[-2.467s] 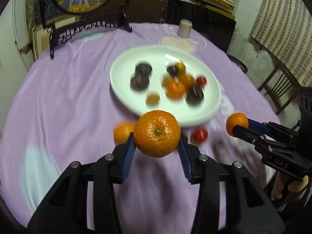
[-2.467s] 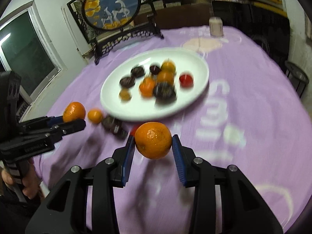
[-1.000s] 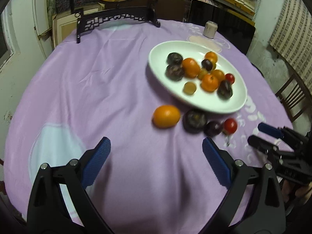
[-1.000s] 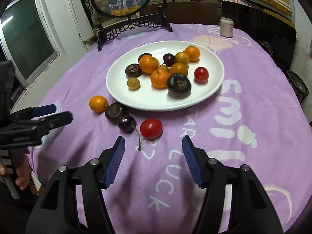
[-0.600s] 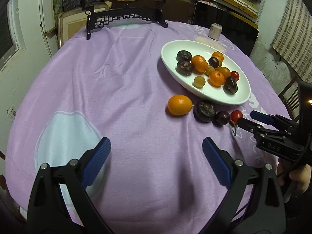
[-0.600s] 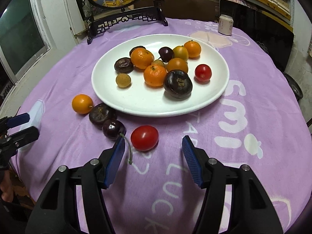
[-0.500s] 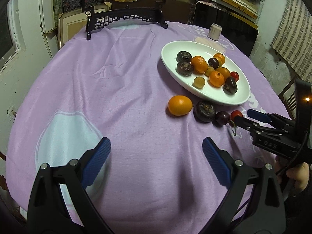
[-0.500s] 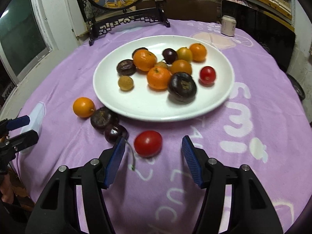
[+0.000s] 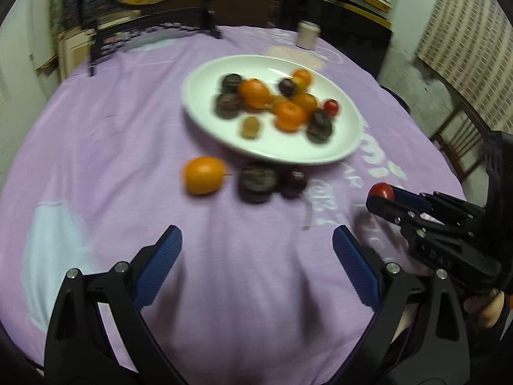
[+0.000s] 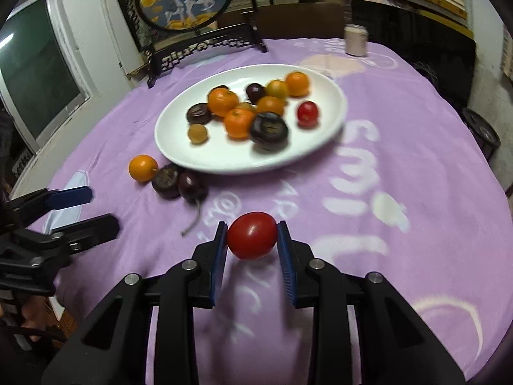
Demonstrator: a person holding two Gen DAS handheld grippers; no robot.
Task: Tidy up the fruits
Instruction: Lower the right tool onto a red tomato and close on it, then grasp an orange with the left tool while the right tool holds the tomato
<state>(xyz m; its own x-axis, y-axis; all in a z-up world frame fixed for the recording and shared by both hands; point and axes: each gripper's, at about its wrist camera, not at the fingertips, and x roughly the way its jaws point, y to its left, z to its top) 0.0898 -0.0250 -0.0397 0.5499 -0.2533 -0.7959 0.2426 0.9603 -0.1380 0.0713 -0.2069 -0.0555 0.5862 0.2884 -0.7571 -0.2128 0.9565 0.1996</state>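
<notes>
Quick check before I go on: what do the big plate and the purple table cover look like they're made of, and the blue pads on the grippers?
Plate: probably glazed ceramic, possibly melamine; white, smooth, with glossy highlights on the rim.
Table cover: soft woven or fleecy cloth; matte, creased, printed with white letters.
Pads: look like ribbed rubber or soft plastic, matte blue on black rigid plastic fingers; on the right gripper they are closing on a glossy red tomato.

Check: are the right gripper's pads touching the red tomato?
Touching. The right wrist view shows the right gripper closing, both blue pads against the sides of the red tomato, no gap visible on either side.
</notes>
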